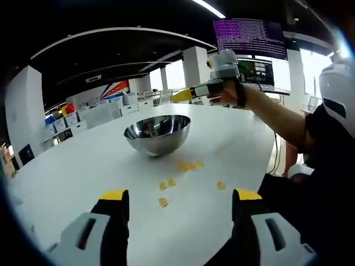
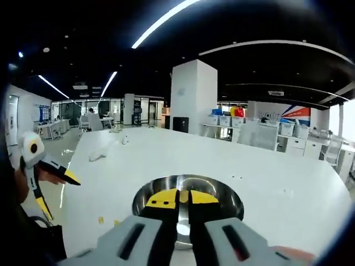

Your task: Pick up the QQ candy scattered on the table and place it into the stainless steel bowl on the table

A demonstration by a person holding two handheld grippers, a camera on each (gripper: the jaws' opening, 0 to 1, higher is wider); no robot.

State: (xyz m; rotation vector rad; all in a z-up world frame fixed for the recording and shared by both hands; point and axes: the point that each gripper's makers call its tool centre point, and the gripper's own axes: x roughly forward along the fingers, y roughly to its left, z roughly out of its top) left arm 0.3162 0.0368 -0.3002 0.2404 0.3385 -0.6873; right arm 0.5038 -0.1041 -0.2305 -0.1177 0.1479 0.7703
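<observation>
Right gripper (image 2: 183,197) is hovering nearly pressed together over the steel bowl (image 1: 158,133), possibly pinching 1 candy, left gripper (image 1: 180,195) is waiting spread, while about 7 QQ candies (image 1: 189,165) are lying toward the tabletop's near edge.

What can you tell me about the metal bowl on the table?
The bowl is round, shiny and mirror-like, apparently polished steel, and stands upright on the white table. A few yellow candies lie scattered on the table beside it, apart from it. In the right gripper view the right claw hangs above its open mouth, jaws nearly closed on a small yellow piece. Something small already lies inside.
</observation>
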